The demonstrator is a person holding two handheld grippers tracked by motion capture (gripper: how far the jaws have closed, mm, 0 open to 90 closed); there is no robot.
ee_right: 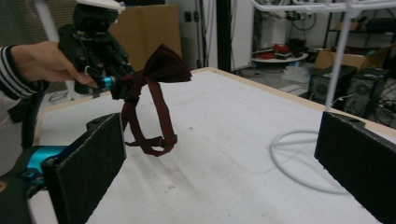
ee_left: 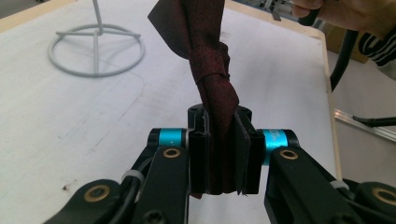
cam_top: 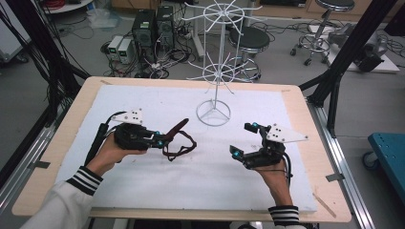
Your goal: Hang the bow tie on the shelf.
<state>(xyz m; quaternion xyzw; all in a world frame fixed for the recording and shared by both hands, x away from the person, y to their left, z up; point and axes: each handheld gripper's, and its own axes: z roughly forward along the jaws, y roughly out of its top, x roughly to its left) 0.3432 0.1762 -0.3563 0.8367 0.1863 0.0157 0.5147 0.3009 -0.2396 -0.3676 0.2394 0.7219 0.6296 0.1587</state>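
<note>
Our left hand-held gripper (ee_left: 223, 154) clamps the dark red fabric bow tie (ee_left: 205, 65) by its knot, so the strap dangles free. Our right hand-held gripper (ee_right: 219, 158) gapes wide and empty, likely ready to take that strap.

No legible text — none anywhere.

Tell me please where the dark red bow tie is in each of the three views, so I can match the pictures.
High view: the bow tie is left of centre, clamped in the left gripper.
Left gripper view: upper centre, rising from between the shut jaws.
Right gripper view: upper left, its strap loop hanging down.
Shared landmark: the ring base of the white wire stand.
</note>
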